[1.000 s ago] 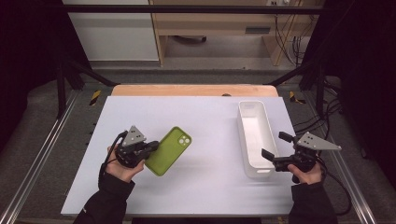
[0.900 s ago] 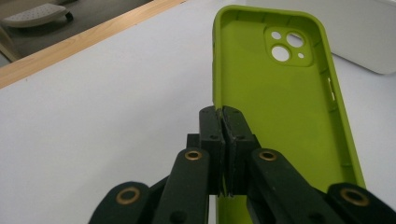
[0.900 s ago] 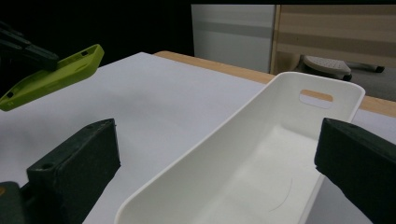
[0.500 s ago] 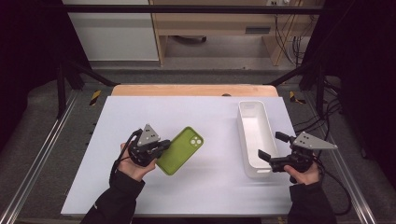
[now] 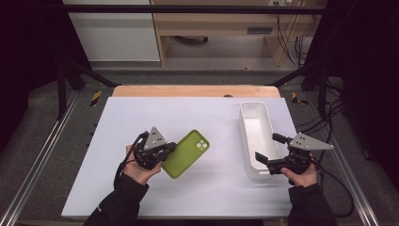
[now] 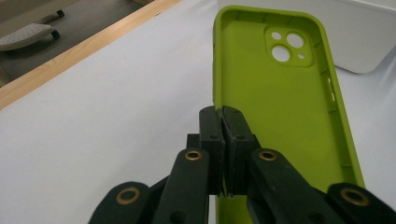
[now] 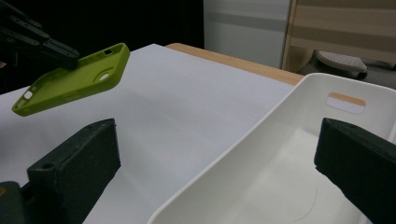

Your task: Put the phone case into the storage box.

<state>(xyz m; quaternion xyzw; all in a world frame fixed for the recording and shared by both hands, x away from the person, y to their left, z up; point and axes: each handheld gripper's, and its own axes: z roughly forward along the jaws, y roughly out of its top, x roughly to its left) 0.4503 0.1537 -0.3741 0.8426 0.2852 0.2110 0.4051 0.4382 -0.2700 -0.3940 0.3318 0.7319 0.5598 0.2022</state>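
A lime-green phone case [image 5: 186, 153] hangs above the white table, its hollow side up and camera cutout toward the far right. My left gripper [image 5: 165, 151] is shut on the case's long edge; the left gripper view shows the two jaws pinched on the case rim [image 6: 223, 122], with the case [image 6: 280, 98] stretching away. A long white bin [image 5: 257, 136] stands at the right. My right gripper [image 5: 266, 154] is open at the bin's near end, one jaw to each side of its near-left corner. In the right gripper view the bin [image 7: 280, 158] lies between the jaws and the case [image 7: 70, 79] hangs at upper left.
The white table top [image 5: 197, 188] has a wooden strip [image 5: 195, 91] along its far edge. Metal rails [image 5: 42, 155] run along both sides. A cable trails from each gripper. Furniture stands beyond the table.
My left gripper has carried the green case to the right, toward the middle of the table. The right gripper has stayed at the bin's near end, hardly moving.
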